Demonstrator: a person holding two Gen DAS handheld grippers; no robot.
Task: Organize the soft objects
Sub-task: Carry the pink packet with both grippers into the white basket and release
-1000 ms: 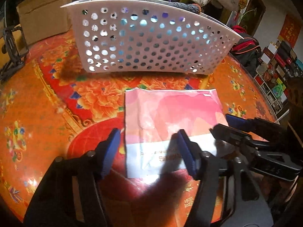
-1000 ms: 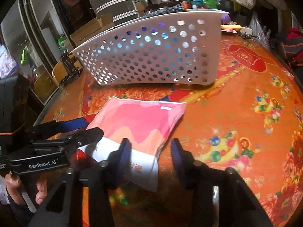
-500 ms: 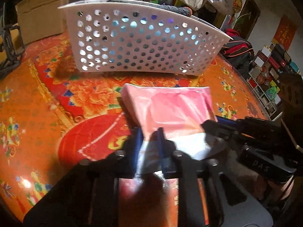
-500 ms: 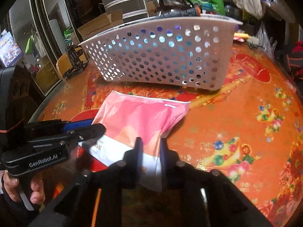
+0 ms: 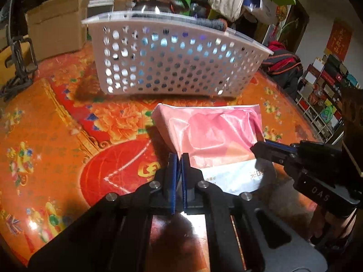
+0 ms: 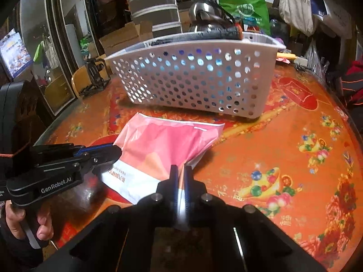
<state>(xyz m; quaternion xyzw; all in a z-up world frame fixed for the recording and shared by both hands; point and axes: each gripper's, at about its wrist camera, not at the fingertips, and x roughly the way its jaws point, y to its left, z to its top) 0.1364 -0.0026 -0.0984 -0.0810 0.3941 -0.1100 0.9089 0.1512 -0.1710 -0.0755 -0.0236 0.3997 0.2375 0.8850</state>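
A soft pink and white plastic pack point(image 5: 213, 133) point(image 6: 163, 145) lies on the orange flowered table, its near edge pinched up. My left gripper point(image 5: 178, 156) is shut on the pack's near left corner. My right gripper point(image 6: 180, 170) is shut on its near right corner. Each gripper shows in the other's view: the right gripper point(image 5: 261, 149) at the pack's right, the left gripper point(image 6: 113, 150) at its left. Beyond the pack stands a white perforated basket point(image 5: 172, 68) point(image 6: 195, 79) with a dark rolled cloth point(image 6: 204, 34) at its rim.
A person's hand point(image 6: 25, 222) holds the left gripper's handle. A black clamp stand point(image 5: 18, 65) sits at the table's far left edge. Cardboard boxes point(image 5: 56, 31), a steel kettle point(image 6: 204, 15) and bags crowd behind the basket. Shelves point(image 5: 322, 104) stand off to the right.
Both grippers went from open astride the pack's near edge to shut on its corners. The pack's near edge is gathered and lifted, and both views sit slightly closer to it.
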